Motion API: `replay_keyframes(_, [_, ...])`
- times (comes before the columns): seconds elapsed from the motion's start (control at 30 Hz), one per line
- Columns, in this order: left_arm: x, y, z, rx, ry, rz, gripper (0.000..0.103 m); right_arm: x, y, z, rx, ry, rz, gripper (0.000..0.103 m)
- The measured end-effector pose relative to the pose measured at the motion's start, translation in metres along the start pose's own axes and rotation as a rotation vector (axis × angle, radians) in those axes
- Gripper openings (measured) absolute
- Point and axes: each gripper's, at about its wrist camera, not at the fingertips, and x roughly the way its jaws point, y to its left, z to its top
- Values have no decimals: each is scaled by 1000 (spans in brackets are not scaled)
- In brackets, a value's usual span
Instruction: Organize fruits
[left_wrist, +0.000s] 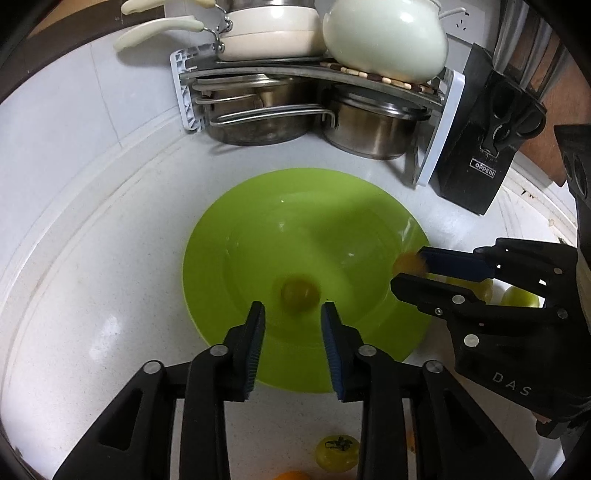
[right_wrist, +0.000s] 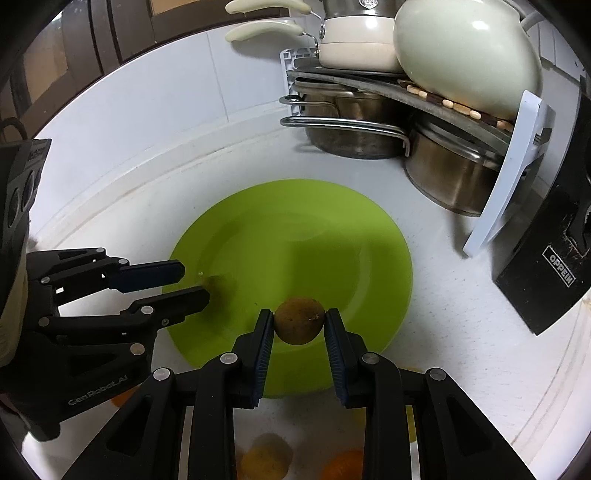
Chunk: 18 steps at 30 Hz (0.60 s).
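Observation:
A lime-green plate (left_wrist: 258, 229) (right_wrist: 369, 236) lies on the white counter. My left gripper (left_wrist: 293, 306) (right_wrist: 195, 284) hangs over the plate's near side, open. A small round brownish fruit (left_wrist: 300, 295) (right_wrist: 218, 284) shows blurred just past its fingertips, free of the pads, over the plate's bowl. My right gripper (right_wrist: 299, 313) (left_wrist: 406, 268) is shut on a second round brown fruit (right_wrist: 299, 325) (left_wrist: 408, 262), held above the plate's near-right rim. The two grippers point toward each other across the plate.
A corner rack with steel pots (left_wrist: 369, 129) and cream cookware (left_wrist: 384, 37) stands behind the plate. A black knife block (left_wrist: 476, 147) is at the right. Loose fruit lies on the counter near me: a green one (left_wrist: 337, 452), an orange (right_wrist: 341, 465) and a yellowish one (right_wrist: 264, 459).

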Motion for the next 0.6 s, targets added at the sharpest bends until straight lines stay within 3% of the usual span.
replay_keyframes(0.5, [-67,1,-11,-28,-136,24,51,-54,24,-2,-30,-100,8,31])
replay_keyframes(0.6, [-85,1,-16,-32,-168,31,57,-70,31,-3,-40,-134,7,38])
